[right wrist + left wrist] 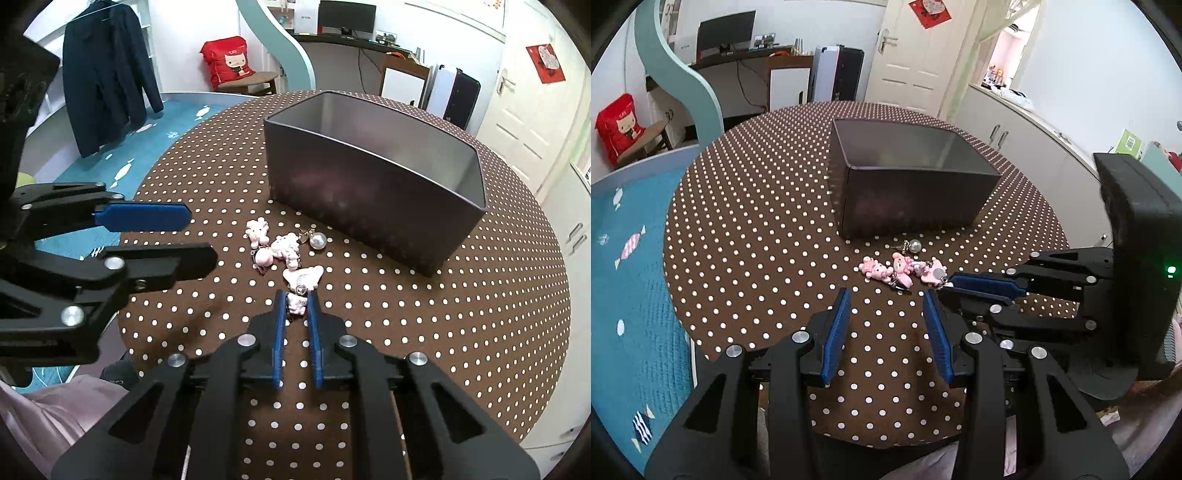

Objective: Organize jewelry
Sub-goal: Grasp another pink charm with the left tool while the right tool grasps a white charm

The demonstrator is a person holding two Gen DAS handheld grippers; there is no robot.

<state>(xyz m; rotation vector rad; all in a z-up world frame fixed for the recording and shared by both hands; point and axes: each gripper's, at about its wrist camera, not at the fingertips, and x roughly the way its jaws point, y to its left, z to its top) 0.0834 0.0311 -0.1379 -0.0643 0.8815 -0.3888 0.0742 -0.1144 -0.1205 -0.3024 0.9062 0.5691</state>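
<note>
My right claw [295, 306] is nearly closed, its blue pads [279, 332] pinching a small pink charm [296, 304] that rests on the tabletop [443, 332]. No earlier picture confirms a lift; the charm lies at tabletop level between the pad tips. Just beyond it, touching or nearly touching, lies a second pink charm with a silvery round piece [303, 277].

My left claw [886, 314] stands partly open with nothing between its pads; only the dotted cloth shows in the gap. Its tips point at the jewelry cluster from the near side, close to it but apart.

Farther out from the right claw, two more pink figure charms [273, 243] lie side by side. A pearl earring [317, 240] sits just beside them, between the charms and the tin.

The open grey metal tin [376, 184] stands upright on the tabletop behind the cluster. What I can see of its interior looks bare.

The tabletop is round, covered in brown cloth with white dots. Off its far edge I see a blue patterned bed cover [155, 147] and a dark jacket [107, 74] hanging.
</note>
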